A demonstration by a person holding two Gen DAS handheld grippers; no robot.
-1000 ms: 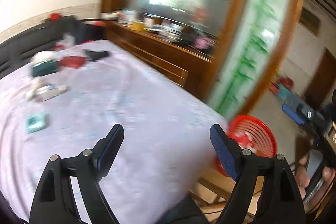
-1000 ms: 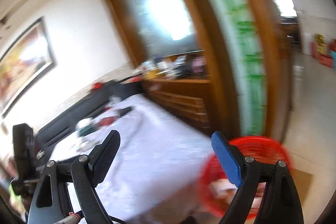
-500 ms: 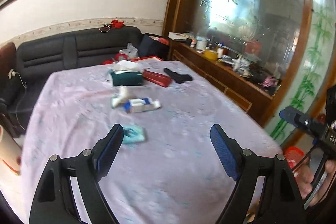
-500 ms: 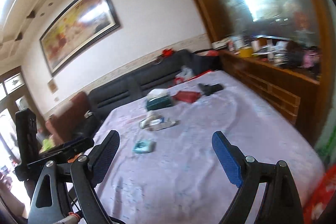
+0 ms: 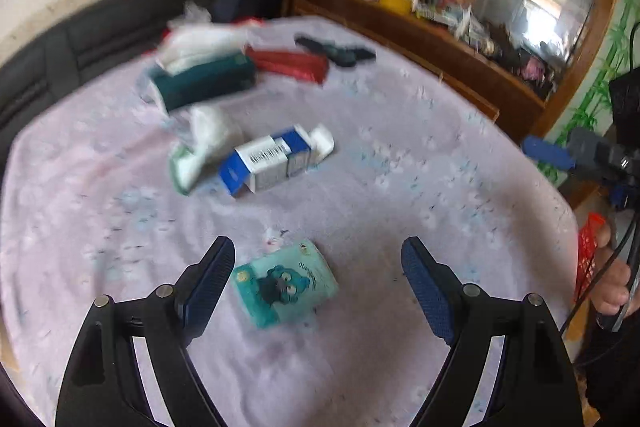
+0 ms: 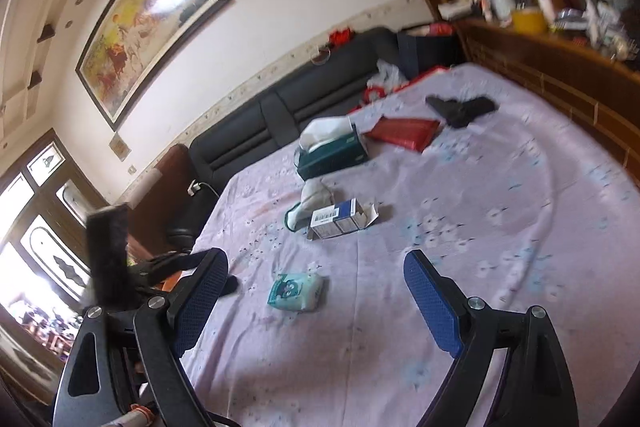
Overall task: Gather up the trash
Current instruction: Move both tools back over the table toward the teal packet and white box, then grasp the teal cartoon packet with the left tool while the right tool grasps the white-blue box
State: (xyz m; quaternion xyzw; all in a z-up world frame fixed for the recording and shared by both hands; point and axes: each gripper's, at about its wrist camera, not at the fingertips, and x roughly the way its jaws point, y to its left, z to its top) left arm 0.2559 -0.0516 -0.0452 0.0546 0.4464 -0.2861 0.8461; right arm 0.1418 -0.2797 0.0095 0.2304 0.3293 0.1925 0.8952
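Note:
A small teal tissue pack with a cartoon face lies on the lilac tablecloth. My left gripper is open and hovers just above it, the pack between the fingers, nearer the left one. It also shows in the right wrist view. Farther back lie an opened blue-and-white carton and crumpled white paper. My right gripper is open and empty, above the table's near side.
A dark green tissue box, a red pouch and a black object lie at the far side. A red basket stands off the table's right edge. A black sofa and a cluttered wooden sideboard lie beyond.
Both views swung from the red basket and doorway back over the table. My left gripper came down close over the teal tissue pack. Both grippers stayed open.

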